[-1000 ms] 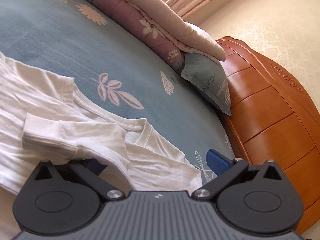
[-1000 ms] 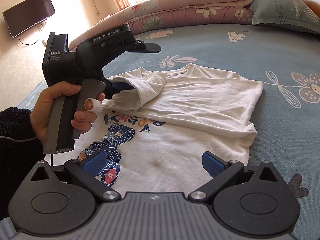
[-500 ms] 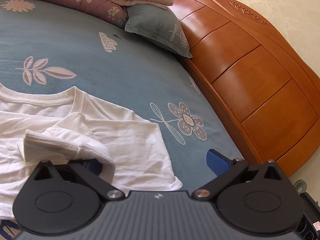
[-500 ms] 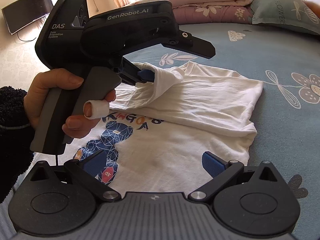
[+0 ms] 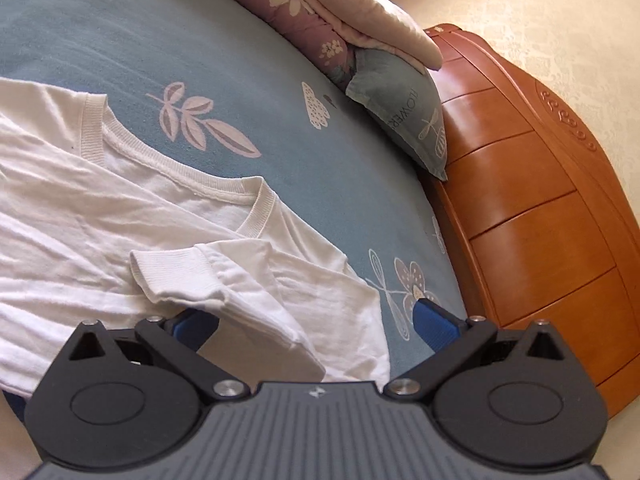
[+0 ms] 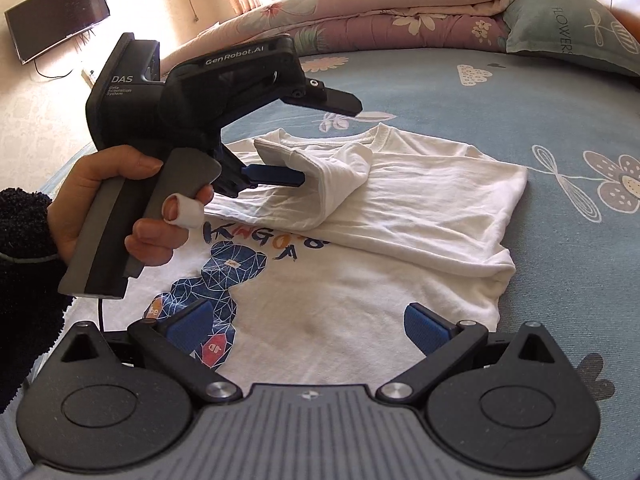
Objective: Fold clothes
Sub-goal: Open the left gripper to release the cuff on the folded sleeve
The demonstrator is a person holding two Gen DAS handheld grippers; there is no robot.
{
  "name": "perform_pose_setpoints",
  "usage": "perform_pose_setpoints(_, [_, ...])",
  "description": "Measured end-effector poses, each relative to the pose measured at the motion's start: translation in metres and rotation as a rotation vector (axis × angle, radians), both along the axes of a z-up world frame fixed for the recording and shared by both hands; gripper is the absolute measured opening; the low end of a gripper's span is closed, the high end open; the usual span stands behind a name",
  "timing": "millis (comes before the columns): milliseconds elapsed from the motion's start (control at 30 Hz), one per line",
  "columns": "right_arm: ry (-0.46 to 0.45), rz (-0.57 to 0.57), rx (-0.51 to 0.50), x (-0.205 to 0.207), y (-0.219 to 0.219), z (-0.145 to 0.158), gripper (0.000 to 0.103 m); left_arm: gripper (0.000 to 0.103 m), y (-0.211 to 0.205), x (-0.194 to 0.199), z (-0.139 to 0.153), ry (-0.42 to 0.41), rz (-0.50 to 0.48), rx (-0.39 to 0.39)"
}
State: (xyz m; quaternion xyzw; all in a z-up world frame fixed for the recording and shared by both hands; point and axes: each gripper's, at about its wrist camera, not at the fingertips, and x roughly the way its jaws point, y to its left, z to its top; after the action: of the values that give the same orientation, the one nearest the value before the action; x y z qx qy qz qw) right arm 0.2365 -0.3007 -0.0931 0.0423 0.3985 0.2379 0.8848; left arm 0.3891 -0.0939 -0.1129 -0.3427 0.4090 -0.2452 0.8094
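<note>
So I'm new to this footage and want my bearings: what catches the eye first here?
The white T-shirt spread on the blue floral bed, one side already folded over its printed front. Above it the left gripper, held in a hand, has a sleeve draped over its lower finger, jaws open. The right gripper hovers open near the shirt's hem.

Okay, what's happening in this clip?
A person with a gripper in each hand is folding a white T-shirt on a bed. One side is already folded in over the printed front. The left gripper is open, with the sleeve draped over its lower finger, above the shirt. The right gripper is open and hovers at the shirt's hem, holding nothing.
</note>
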Motion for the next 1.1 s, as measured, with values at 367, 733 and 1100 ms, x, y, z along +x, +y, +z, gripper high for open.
perform_pose_setpoints(367, [0.004, 0.001, -0.009, 0.003, 0.002, -0.002, 0.103, 0.102, -0.059, -0.006, 0.039, -0.187, -0.254, 0.060])
perform_pose_setpoints(733, [-0.029, -0.034, 0.017, 0.010, -0.002, 0.006, 0.103, 0.102, 0.066, -0.026, 0.068, -0.176, -0.035, 0.216])
perform_pose_setpoints(1100, [-0.059, -0.125, 0.098, 0.041, -0.003, 0.005, 0.103, 0.102, 0.193, -0.038, 0.035, -0.073, 0.148, 0.118])
